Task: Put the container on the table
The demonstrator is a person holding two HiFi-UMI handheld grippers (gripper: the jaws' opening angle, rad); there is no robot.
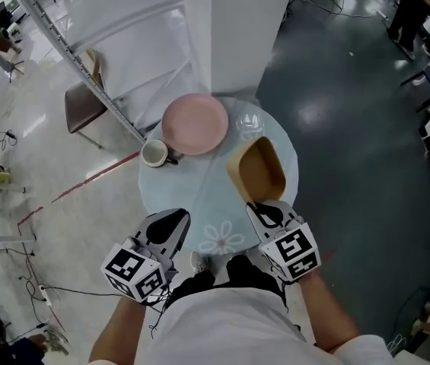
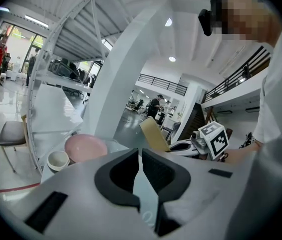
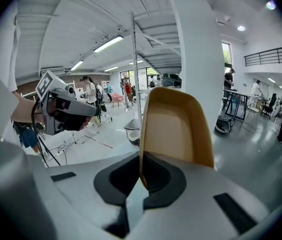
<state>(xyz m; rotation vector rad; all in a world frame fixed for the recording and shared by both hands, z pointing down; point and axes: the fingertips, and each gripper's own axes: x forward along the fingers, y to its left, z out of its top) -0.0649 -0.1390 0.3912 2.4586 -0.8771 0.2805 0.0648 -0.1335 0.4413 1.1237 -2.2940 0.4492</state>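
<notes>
In the head view the near end of the container (image 1: pixel 259 169) disappears under the right tool (image 1: pixel 265 213). That tool, the left tool (image 1: pixel 173 220) and the person's shirt (image 1: pixel 230 318) cover the worktop's (image 1: pixel 192 185) near edge. The clear bowl (image 1: pixel 249 122) at the far rim is too faint to make out. In the left gripper view, the tool's body hides the container's lower part. In the right gripper view, the container partly hides the cup (image 3: pixel 131 129).

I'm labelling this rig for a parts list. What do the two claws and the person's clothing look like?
Both the left claw and right claw have light grey bodies with black, curved pad linings. Each carries a white cube printed with black square markers. The person wears a white top; forearms are unsleeved.
</notes>
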